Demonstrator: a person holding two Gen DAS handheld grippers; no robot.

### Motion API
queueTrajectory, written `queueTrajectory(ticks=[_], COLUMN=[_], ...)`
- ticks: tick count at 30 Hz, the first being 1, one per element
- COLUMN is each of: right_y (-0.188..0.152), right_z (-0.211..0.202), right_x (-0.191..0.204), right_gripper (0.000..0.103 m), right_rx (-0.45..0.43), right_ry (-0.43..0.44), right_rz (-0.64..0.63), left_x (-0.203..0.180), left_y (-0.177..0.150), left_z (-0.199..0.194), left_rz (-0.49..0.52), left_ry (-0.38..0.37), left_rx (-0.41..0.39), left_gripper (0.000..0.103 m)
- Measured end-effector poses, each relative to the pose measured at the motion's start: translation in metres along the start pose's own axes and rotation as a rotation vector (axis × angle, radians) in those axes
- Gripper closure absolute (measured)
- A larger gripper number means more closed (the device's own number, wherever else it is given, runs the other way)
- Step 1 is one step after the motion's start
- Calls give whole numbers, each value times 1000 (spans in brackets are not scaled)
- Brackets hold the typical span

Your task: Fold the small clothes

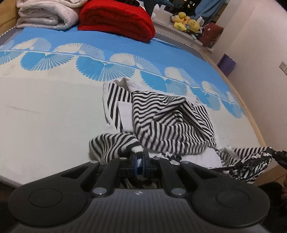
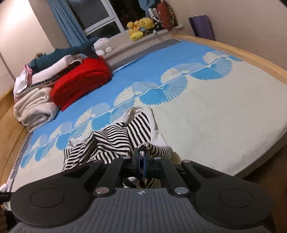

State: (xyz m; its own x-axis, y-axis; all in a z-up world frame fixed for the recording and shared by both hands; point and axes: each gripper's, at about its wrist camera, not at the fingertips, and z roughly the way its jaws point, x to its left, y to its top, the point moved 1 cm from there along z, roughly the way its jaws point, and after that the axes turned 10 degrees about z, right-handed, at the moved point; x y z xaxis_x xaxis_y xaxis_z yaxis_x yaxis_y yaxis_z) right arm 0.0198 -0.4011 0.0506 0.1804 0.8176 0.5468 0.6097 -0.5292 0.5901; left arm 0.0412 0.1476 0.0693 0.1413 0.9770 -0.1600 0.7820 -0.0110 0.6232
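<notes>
A small black-and-white striped garment (image 1: 166,121) lies crumpled on the bed near its front edge; it also shows in the right wrist view (image 2: 114,141). My left gripper (image 1: 140,156) is shut on a striped edge of the garment at its near left. My right gripper (image 2: 142,154) is shut on another striped edge of the same garment. In the left wrist view the right gripper (image 1: 277,156) shows at the far right, pinching the garment's corner. The cloth under both grippers is partly hidden.
The bed sheet (image 1: 53,116) is white with a blue fan pattern. A red folded blanket (image 1: 116,19) and a white folded quilt (image 1: 44,16) lie at the far end. Plush toys (image 2: 140,26) sit on the windowsill. A wooden bed rim (image 2: 251,53) curves around.
</notes>
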Motion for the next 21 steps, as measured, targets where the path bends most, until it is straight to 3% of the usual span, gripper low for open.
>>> queueTrajectory(ticks=[6, 10, 12, 14, 16, 17, 19, 21], right_y=[18, 45, 65, 85, 98, 102, 106, 100], right_z=[47, 90, 124, 166, 205, 219, 228, 220], right_x=[12, 31, 46, 58, 62, 60, 52, 37], right_gripper=[101, 101, 101, 99, 94, 86, 84, 74], right_rx=[31, 37, 35, 25, 36, 51, 17, -23], right_ry=[-20, -23, -25, -49, -71, -104, -138, -68], right_rz=[-39, -60, -63, -72, -85, -77, -39, -16], left_x=[13, 31, 47, 65, 89, 99, 113, 115], left_y=[32, 77, 104, 123, 129, 127, 124, 123], left_z=[34, 76, 105, 131, 144, 143, 136, 130], left_rz=[28, 24, -36, -99, -204, -244, -300, -277], left_ry=[14, 30, 15, -21, -25, -27, -66, -111], left_rx=[2, 17, 28, 31, 17, 3, -10, -25], left_gripper=[98, 98, 97, 92, 70, 66, 62, 58])
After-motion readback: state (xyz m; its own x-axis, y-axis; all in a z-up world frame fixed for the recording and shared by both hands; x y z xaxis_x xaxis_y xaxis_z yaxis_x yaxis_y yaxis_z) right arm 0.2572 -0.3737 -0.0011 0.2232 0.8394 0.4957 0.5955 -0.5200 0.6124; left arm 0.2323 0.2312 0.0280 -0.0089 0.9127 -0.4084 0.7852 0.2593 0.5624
